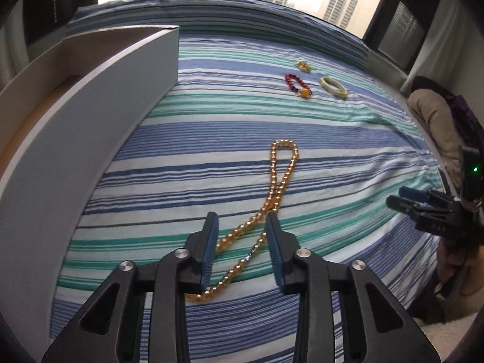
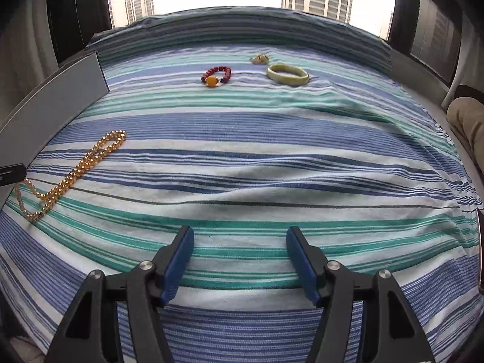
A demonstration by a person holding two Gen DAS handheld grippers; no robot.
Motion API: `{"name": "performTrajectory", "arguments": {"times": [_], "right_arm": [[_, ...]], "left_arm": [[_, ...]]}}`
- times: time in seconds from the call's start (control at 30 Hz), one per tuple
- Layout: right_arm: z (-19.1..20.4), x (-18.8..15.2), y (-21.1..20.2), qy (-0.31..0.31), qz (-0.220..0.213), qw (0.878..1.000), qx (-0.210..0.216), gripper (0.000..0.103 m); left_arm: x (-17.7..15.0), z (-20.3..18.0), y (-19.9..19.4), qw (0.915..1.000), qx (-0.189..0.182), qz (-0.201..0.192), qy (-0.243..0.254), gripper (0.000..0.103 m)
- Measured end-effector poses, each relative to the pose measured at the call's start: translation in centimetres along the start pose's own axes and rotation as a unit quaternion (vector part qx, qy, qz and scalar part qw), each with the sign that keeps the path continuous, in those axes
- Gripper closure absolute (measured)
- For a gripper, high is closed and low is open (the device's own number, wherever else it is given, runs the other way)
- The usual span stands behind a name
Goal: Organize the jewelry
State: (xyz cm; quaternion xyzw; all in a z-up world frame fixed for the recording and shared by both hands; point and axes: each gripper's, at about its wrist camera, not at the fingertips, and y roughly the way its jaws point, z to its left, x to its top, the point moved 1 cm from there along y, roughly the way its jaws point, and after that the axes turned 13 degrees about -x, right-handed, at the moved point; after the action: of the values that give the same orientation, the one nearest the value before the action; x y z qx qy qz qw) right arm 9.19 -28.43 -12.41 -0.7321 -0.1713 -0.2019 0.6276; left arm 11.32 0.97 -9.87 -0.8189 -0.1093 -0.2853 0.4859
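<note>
A gold bead necklace [image 1: 273,193] lies stretched on the striped bedspread [image 1: 211,139]. My left gripper [image 1: 242,222] is open and low over its near end, with beads lying between the blue pads. The necklace also shows at the left of the right wrist view [image 2: 75,169]. Farther back lie a red bead bracelet with an amber bead [image 2: 216,76], a pale green bangle [image 2: 287,74] and a small gold piece [image 2: 259,58]. My right gripper [image 2: 240,236] is open and empty over bare bedspread [image 2: 257,157]. It shows at the right edge of the left wrist view [image 1: 400,198].
A white open box [image 1: 90,127] stands on the bed at the left, its tall wall next to the necklace; it also shows in the right wrist view [image 2: 54,103]. A window lies beyond the bed's far edge. A beige cushion [image 1: 435,121] sits off the bed at the right.
</note>
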Motion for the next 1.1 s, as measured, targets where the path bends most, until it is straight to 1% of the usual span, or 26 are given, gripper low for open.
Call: {"name": "performTrajectory", "arguments": {"times": [0.03, 0.07, 0.1, 0.13, 0.2, 0.23, 0.3, 0.37, 0.43, 0.47, 0.5, 0.57, 0.6, 0.63, 0.7, 0.77, 0.8, 0.83, 0.87, 0.9, 0.93, 0.97, 1.0, 1.07, 1.1], "right_arm": [[-0.7, 0.8, -0.7, 0.008, 0.007, 1.0, 0.028, 0.038], [-0.7, 0.8, -0.7, 0.008, 0.007, 1.0, 0.028, 0.038], [-1.4, 1.9, -1.4, 0.011, 0.009, 0.999, 0.048, 0.038], [-1.9, 3.1, -2.0, 0.007, 0.01, 0.998, 0.057, 0.038], [-2.9, 6.2, -2.4, 0.003, 0.008, 0.998, 0.07, 0.038], [-3.4, 7.9, -2.3, 0.008, 0.003, 0.998, 0.067, 0.038], [-3.6, 11.5, -1.6, 0.008, -0.008, 0.998, 0.064, 0.038], [-3.3, 15.0, 0.3, 0.01, -0.007, 0.996, 0.084, 0.038], [-1.8, 17.8, 2.6, 0.003, 0.004, 0.994, 0.111, 0.038], [-0.7, 18.9, 3.8, -0.007, 0.001, 0.994, 0.113, 0.038], [0.6, 19.9, 4.9, -0.024, -0.006, 0.994, 0.108, 0.038], [3.6, 21.1, 6.3, -0.064, -0.037, 0.993, 0.093, 0.038], [6.5, 21.5, 7.7, -0.128, -0.065, 0.986, 0.084, 0.039], [6.5, 21.5, 7.7, -0.128, -0.065, 0.986, 0.084, 0.039], [8.3, 21.4, 9.3, -0.173, -0.065, 0.98, 0.075, 0.041], [9.0, 20.9, 10.6, -0.202, -0.057, 0.976, 0.066, 0.045], [8.9, 20.5, 11.1, -0.21, -0.05, 0.975, 0.06, 0.048], [8.6, 20.1, 11.4, -0.213, -0.045, 0.975, 0.053, 0.048], [8.0, 19.7, 11.3, -0.206, -0.045, 0.976, 0.061, 0.05], [7.5, 19.4, 11.2, -0.201, -0.039, 0.976, 0.068, 0.063], [7.0, 18.9, 10.8, -0.199, -0.035, 0.976, 0.077, 0.082], [6.7, 18.1, 10.1, -0.212, -0.031, 0.974, 0.072, 0.086], [6.7, 18.1, 10.1, -0.212, -0.031, 0.974, 0.072, 0.086], [6.5, 16.7, 9.1, -0.213, -0.017, 0.974, 0.077, 0.086], [6.5, 16.7, 9.1, -0.213, -0.017, 0.974, 0.077, 0.086]], "left_arm": [[-0.2, -0.1, -0.1, 1.0, -0.002, -0.009, 0.0, 0.042], [-0.5, -0.1, -0.5, 0.9999, -0.003, -0.015, 0.003, 0.037], [-0.7, -0.2, -0.4, 0.9999, -0.001, -0.015, 0.008, 0.036], [-0.8, -0.2, -0.3, 0.9998, 0.004, -0.011, 0.013, 0.036], [-1.1, -0.3, -0.3, 0.9996, 0.018, -0.006, 0.022, 0.036], [-1.3, -0.4, -0.5, 0.9994, 0.021, -0.007, 0.025, 0.035], [-1.6, -0.1, -1.2, 0.9994, 0.024, -0.012, 0.02, 0.03], [-1.9, 0.4, -1.8, 0.9995, 0.026, -0.018, 0.009, 0.027], [-2.2, 0.8, -2.4, 0.9994, 0.028, -0.019, -0.001, 0.027], [-2.5, 1.0, -2.7, 0.9993, 0.032, -0.019, -0.003, 0.027], [-2.6, 1.1, -2.9, 0.9991, 0.036, -0.02, -0.004, 0.027], [-3.0, 1.5, -3.3, 0.9989, 0.043, -0.019, -0.005, 0.027], [-3.2, 1.6, -3.5, 0.9987, 0.046, -0.019, -0.006, 0.027], [-3.4, 1.8, -3.7, 0.9986, 0.049, -0.019, -0.007, 0.027], [-3.7, 2.2, -4.1, 0.9985, 0.05, -0.021, -0.011, 0.027], [-3.8, 2.4, -4.2, 0.9986, 0.048, -0.021, -0.013, 0.027], [-3.8, 2.5, -4.1, 0.9987, 0.046, -0.02, -0.012, 0.027], [-3.8, 2.6, -3.9, 0.9988, 0.045, -0.017, -0.009, 0.027], [-3.7, 2.7, -3.5, 0.9989, 0.045, -0.013, -0.006, 0.027], [-3.6, 2.7, -3.1, 0.9989, 0.046, -0.008, -0.001, 0.027], [-3.5, 2.6, -2.7, 0.999, 0.045, -0.002, 0.006, 0.026], [-3.3, 2.6, -2.2, 0.9991, 0.039, 0.004, 0.014, 0.026], [-3.2, 2.6, -1.8, 0.9991, 0.035, 0.011, 0.021, 0.026], [-3.1, 2.8, -0.8, 0.9985, 0.034, 0.031, 0.028, 0.024], [-3.2, 2.9, -0.3, 0.9983, 0.03, 0.039, 0.032, 0.023]]}}
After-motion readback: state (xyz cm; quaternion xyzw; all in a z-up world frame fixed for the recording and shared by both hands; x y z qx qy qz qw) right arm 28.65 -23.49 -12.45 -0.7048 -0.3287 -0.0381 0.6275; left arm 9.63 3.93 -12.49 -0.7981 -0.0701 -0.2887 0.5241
